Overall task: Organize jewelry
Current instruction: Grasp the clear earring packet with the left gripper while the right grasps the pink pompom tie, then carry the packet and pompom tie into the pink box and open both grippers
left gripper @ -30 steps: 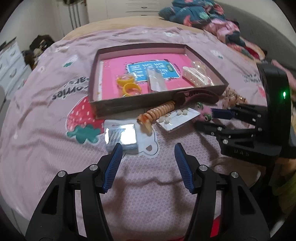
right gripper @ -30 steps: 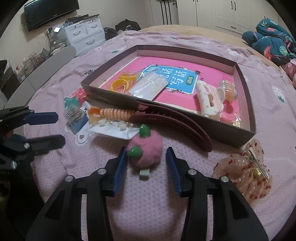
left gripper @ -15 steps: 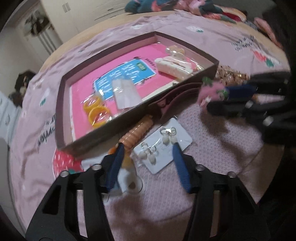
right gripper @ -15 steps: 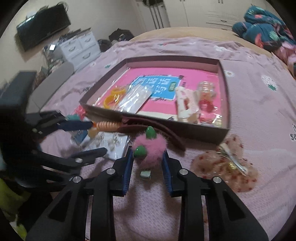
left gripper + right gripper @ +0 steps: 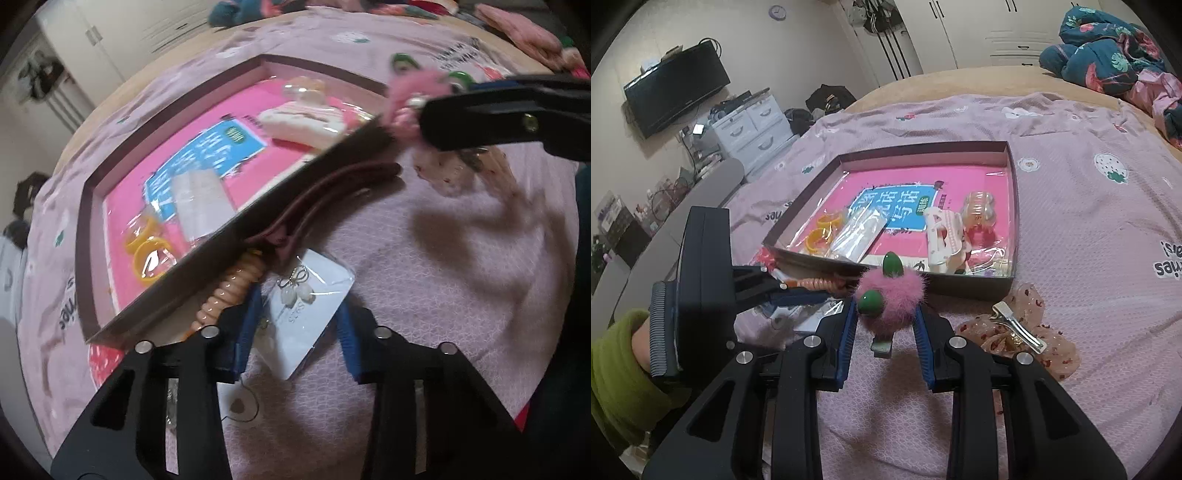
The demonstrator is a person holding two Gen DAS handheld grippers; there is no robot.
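A fluffy pink pom-pom hair clip (image 5: 888,304) with green beads is clamped between the blue pads of the right gripper (image 5: 885,334), its metal clip end hanging below the fingers; it is held raised just in front of the near wall of the shallow brown box (image 5: 971,286), probably so it can be carried over the rim and set inside. The left gripper (image 5: 295,328) is seen with its jaws apart around a carded pair of pearl earrings (image 5: 304,314) in clear wrap, which lies flat on the pink bedspread (image 5: 424,280); whether the pads touch the card cannot be told. Just beside the card, against the box wall, lie a peach spiral hair tie (image 5: 229,295) and a long dark-red clip (image 5: 332,192). Inside the box, yellow rings (image 5: 822,232), a clear packet (image 5: 858,234) and a white claw clip (image 5: 943,236) are already laid out. A sheer red-spotted bow clip (image 5: 1021,332) remains outside, near the right gripper.
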